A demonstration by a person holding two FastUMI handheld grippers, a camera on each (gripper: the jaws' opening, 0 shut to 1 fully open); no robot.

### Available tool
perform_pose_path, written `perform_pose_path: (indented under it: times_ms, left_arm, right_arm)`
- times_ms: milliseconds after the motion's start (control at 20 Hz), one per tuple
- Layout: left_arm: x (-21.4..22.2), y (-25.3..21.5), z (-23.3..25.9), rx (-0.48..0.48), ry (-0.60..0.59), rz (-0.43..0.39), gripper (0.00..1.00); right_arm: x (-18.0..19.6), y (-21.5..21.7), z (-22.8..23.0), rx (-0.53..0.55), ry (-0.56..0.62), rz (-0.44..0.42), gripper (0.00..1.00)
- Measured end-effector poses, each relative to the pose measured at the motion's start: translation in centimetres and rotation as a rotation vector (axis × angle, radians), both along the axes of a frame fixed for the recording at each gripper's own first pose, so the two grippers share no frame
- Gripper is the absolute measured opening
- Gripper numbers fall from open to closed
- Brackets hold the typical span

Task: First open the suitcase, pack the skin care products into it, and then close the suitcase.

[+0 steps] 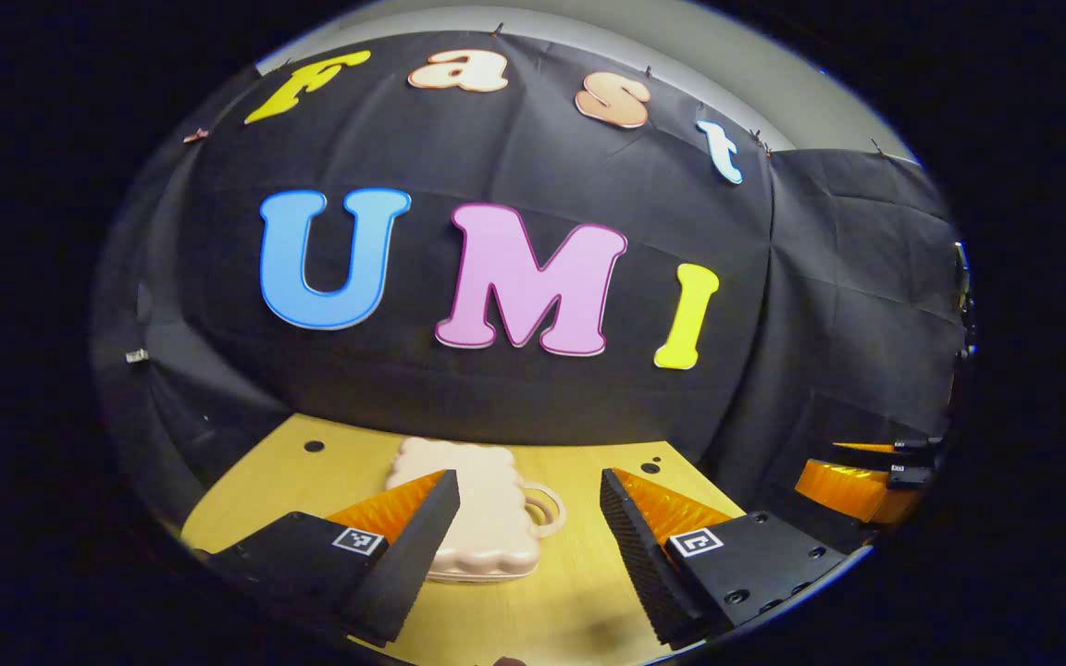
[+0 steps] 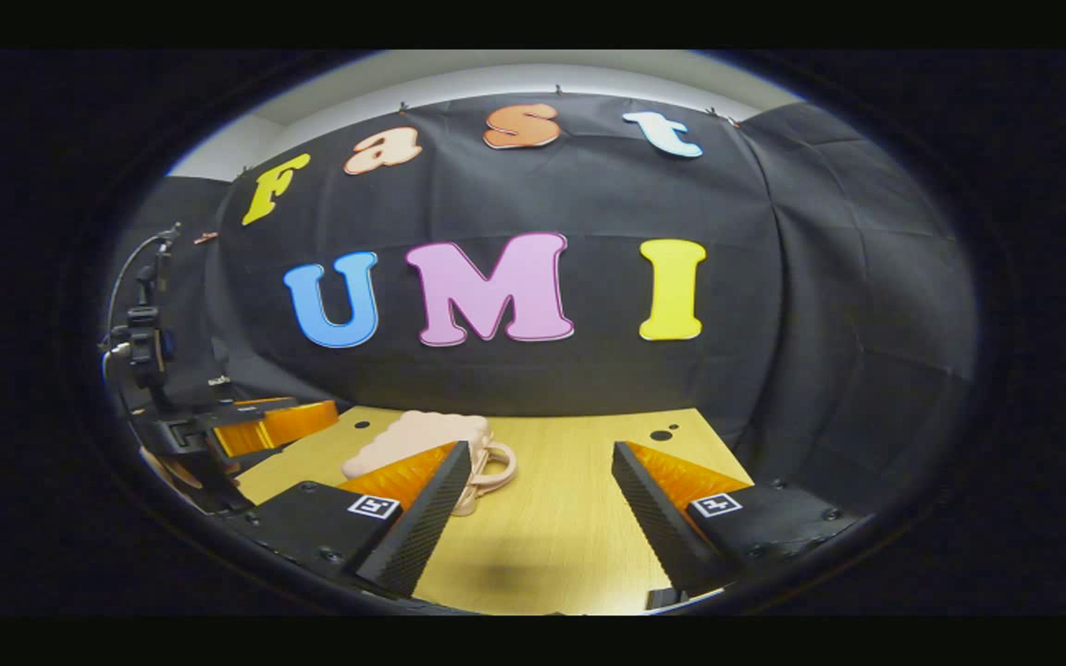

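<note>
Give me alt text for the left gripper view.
A closed pale pink suitcase with a loop handle lies flat on the wooden table, ahead of the open left gripper, which holds nothing. The right gripper shows at the right edge.

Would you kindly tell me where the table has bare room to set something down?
The wooden table is bare right of the pink suitcase, out to its right edge, and in front toward both hand-held grippers. Only the suitcase's corner is occupied.

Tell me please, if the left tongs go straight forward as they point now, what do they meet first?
Probably the pink suitcase, lying closed on the wooden table just ahead of the open left tongs, slightly toward their left finger. Depth is unclear.
</note>
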State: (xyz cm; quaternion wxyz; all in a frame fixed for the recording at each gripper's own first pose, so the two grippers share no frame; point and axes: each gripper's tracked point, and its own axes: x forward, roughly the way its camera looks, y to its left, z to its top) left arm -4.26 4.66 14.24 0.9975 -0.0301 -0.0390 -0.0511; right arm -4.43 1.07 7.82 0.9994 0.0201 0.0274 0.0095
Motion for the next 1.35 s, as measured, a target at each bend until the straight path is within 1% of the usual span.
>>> perform_pose_path:
  times_ms: [100,200,250,300,350,450,600,650,850,1000,1350]
  left_arm:
    - [-2.3,1.3,1.4,0.008,-0.039,0.036,0.96]
    - [-3.6,2.1,2.0,-0.007,-0.046,0.041,0.96]
    - [-3.9,2.4,2.1,-0.015,-0.037,0.044,0.96]
    - [-4.1,2.9,2.0,-0.023,-0.035,0.050,0.96]
    - [-4.2,3.3,2.2,-0.032,-0.032,0.056,0.96]
    - [-4.5,4.0,2.9,-0.049,-0.048,0.067,0.96]
    - [-4.9,4.8,3.0,-0.047,-0.067,0.111,0.96]
    - [-5.2,4.7,3.2,-0.050,-0.072,0.110,0.96]
    - [-5.4,4.7,3.0,-0.062,-0.066,0.117,0.96]
    - [-5.3,4.9,2.5,-0.044,-0.050,0.118,0.96]
    - [-5.7,5.2,1.7,0.017,-0.030,0.115,0.96]
  right_arm:
    - [-0.5,1.3,1.1,0.012,-0.023,0.014,0.98]
    - [-0.8,2.4,1.9,0.023,-0.045,0.024,0.98]
    - [-0.9,3.1,2.1,0.021,-0.047,0.038,0.98]
    - [-0.9,3.5,2.1,0.015,-0.045,0.051,1.00]
    - [-0.8,3.8,2.2,0.007,-0.046,0.061,0.98]
    - [-0.6,4.3,2.6,-0.003,-0.056,0.086,0.98]
    - [-0.5,4.6,2.6,-0.028,-0.047,0.125,0.98]
    - [-0.5,4.5,2.7,-0.030,-0.052,0.129,0.98]
    - [-0.6,4.6,2.8,-0.005,-0.058,0.127,0.98]
    - [-0.7,4.6,2.0,0.002,-0.035,0.123,0.98]
    - [-1.2,4.6,1.1,0.009,-0.033,0.098,0.98]
